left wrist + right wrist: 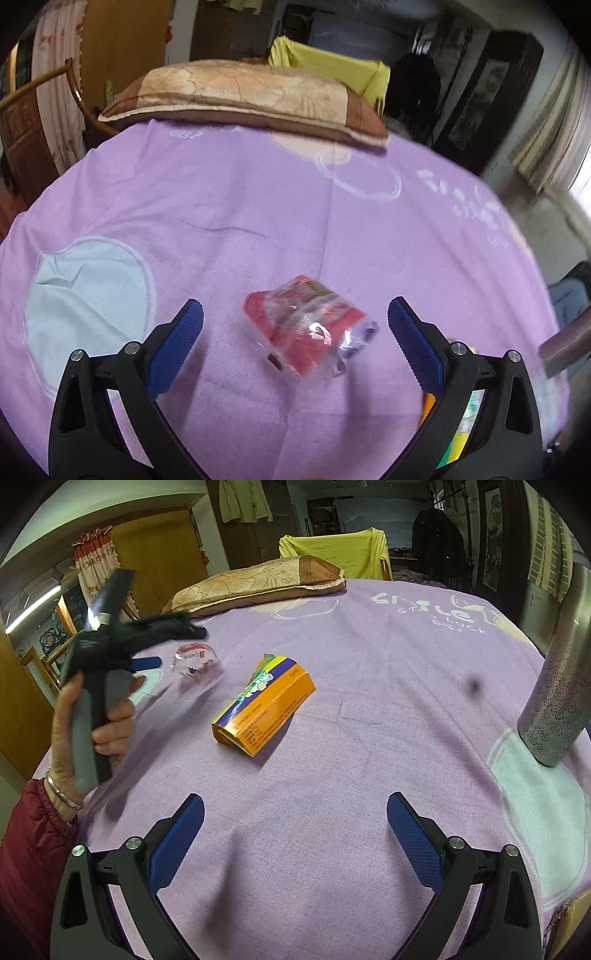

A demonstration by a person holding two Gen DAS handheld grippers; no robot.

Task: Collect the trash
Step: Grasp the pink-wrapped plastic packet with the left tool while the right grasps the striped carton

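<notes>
A crumpled clear plastic cup with a red label [308, 325] lies on the purple bedsheet [240, 206], between the fingers of my open left gripper [295, 325]. In the right wrist view the same cup [197, 661] lies at the left, beside the left gripper [147, 642] held in a hand. A flattened orange and purple carton [264, 707] lies mid-sheet, ahead of my open, empty right gripper [295, 823]. The carton's edge shows past the right finger in the left wrist view [465, 424].
A brown and gold pillow [243, 96] lies at the far edge of the bed. A perforated silver metal bin [557, 686] stands at the right. A yellow-covered chair [336, 555] and a wooden chair [33, 110] stand beyond the bed.
</notes>
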